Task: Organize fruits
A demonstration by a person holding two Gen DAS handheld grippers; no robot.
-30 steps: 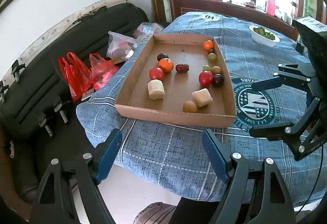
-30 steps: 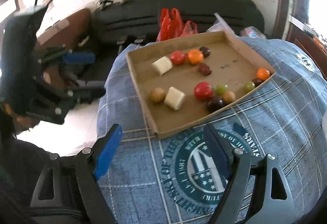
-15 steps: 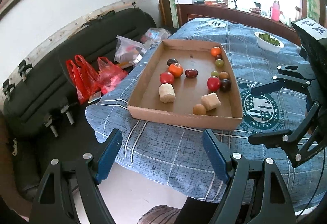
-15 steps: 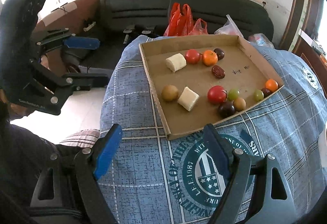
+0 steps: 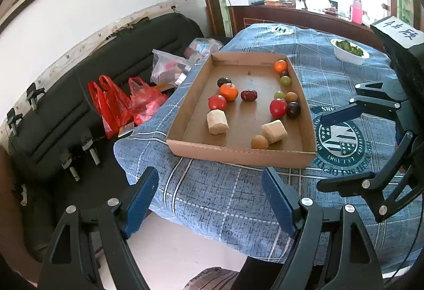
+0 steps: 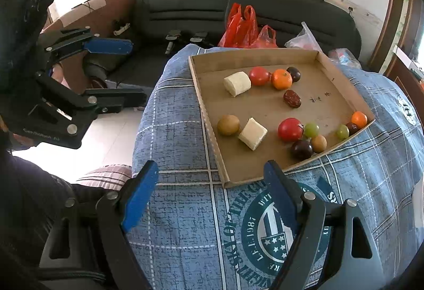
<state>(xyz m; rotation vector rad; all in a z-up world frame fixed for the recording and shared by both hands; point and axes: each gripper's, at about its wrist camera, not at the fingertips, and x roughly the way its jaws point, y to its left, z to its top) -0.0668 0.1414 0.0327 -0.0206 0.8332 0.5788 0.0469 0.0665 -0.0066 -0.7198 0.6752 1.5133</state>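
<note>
A shallow cardboard tray [image 5: 238,153] [image 6: 206,110] lies on the blue checked tablecloth and holds several fruits: red tomatoes [image 5: 278,107] [image 6: 290,129], oranges [image 5: 228,92] [image 6: 281,79], a dark date [image 5: 249,95], green grapes [image 6: 311,129], dark plums [image 6: 301,149], a brown round fruit [image 5: 259,142] and two pale peeled chunks [image 5: 217,121] [image 6: 252,133]. My left gripper [image 5: 209,200] is open and empty, in front of the tray's near edge. My right gripper [image 6: 210,194] is open and empty, over the cloth beside the tray's near corner. Each gripper shows in the other's view [image 5: 344,147] [image 6: 119,72].
A white bowl of greens [image 5: 349,50] stands far right on the table. A black sofa [image 5: 79,94] beside the table carries red plastic bags [image 5: 119,102] [image 6: 243,27] and clear bags [image 5: 169,67]. The table edge drops to a pale floor [image 5: 169,245] below my left gripper.
Both grippers have drawn back and up from the tray, which looks smaller and farther. The fruits have not moved. Both grippers stay open.
</note>
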